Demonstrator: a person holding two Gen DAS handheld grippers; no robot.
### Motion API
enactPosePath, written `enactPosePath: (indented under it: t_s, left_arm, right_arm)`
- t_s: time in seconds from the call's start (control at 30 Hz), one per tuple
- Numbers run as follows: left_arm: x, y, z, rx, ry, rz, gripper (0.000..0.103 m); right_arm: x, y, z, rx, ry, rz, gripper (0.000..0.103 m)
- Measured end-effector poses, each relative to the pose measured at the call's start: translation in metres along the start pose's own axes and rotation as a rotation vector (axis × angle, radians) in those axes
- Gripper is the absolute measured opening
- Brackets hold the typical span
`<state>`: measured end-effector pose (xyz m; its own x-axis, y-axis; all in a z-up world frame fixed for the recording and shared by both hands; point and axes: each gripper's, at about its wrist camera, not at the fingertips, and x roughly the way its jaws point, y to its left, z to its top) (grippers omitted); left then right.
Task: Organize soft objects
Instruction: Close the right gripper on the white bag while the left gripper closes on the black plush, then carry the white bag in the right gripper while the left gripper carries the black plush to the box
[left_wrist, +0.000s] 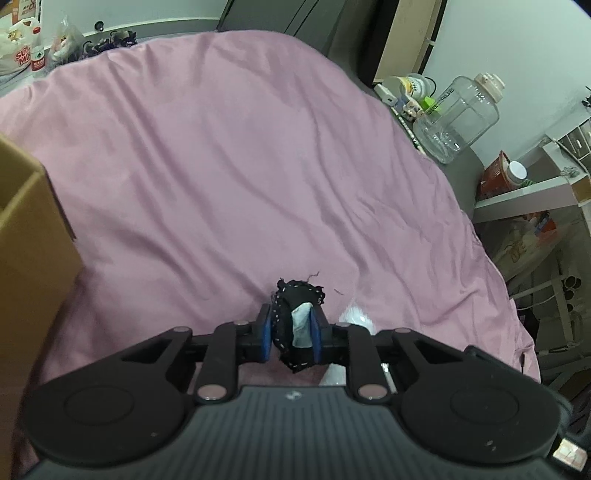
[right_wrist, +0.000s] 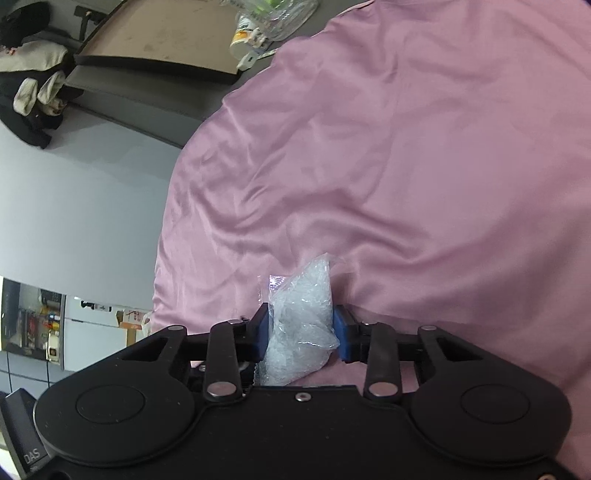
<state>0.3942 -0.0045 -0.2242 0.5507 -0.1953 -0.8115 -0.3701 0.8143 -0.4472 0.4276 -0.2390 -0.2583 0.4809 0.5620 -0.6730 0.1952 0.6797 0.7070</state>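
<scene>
Pink bedspread (left_wrist: 240, 155) across a bed, cardboard box (left_wrist: 26, 236) at far left. Left gripper (left_wrist: 291, 334) clamped on a black stitched cloth bundle (left_wrist: 286, 321) with a white tag, low over the spread. Right gripper (right_wrist: 301, 334) pinching a crinkled clear plastic bag (right_wrist: 301, 325) near the bed's edge. Clear jug (left_wrist: 458, 118) at far right.
</scene>
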Motion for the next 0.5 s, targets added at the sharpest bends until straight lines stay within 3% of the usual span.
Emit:
enactPosePath:
  t_s: [0.5]
  left_arm:
    - [-0.072,-0.005,-0.009,0.108,-0.035,0.012,0.020]
  right_arm:
    - [-0.077,0.014,-0.021,-0.014,-0.147,-0.065,0.034]
